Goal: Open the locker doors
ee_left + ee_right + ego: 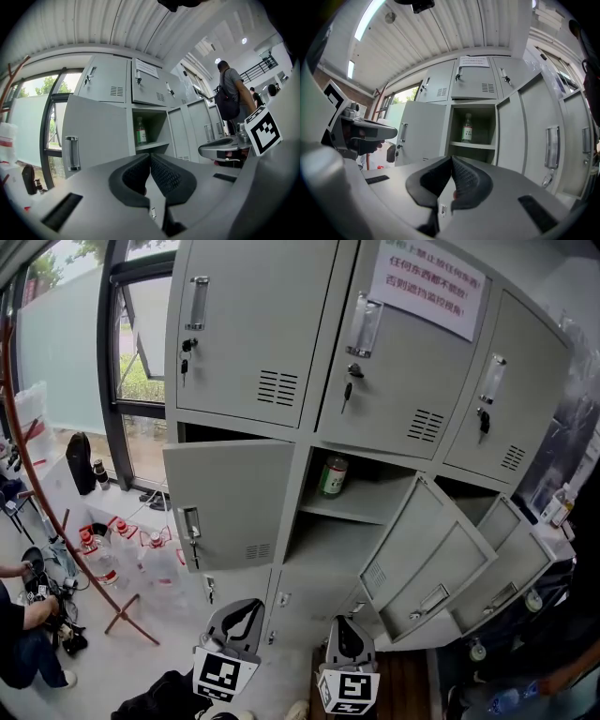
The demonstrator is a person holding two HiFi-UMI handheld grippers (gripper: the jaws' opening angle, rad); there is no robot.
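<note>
The grey locker bank (pixel 309 587) fills the head view. Its top-row doors (pixel 253 324) are closed, with keys in their locks. In the middle row the left door (pixel 230 502) is swung open to the left. The middle door (pixel 427 554) and the right door (pixel 511 563) hang open to the right. A green-labelled bottle (pixel 333 474) stands on the shelf of the open middle compartment, and it also shows as the bottle (pixel 140 131) and the bottle (pixel 467 128). My left gripper (pixel 246 607) (pixel 150 157) and right gripper (pixel 345 622) (pixel 452 159) are held level, a short way in front of the lockers. Both are shut and hold nothing.
Clear water jugs with red caps (pixel 122 554) stand on the floor left of the lockers, by a red rod frame (pixel 56 521) and a window (pixel 141 362). A person (pixel 23 634) sits at the lower left. Another person with a backpack (pixel 229 91) stands to the right.
</note>
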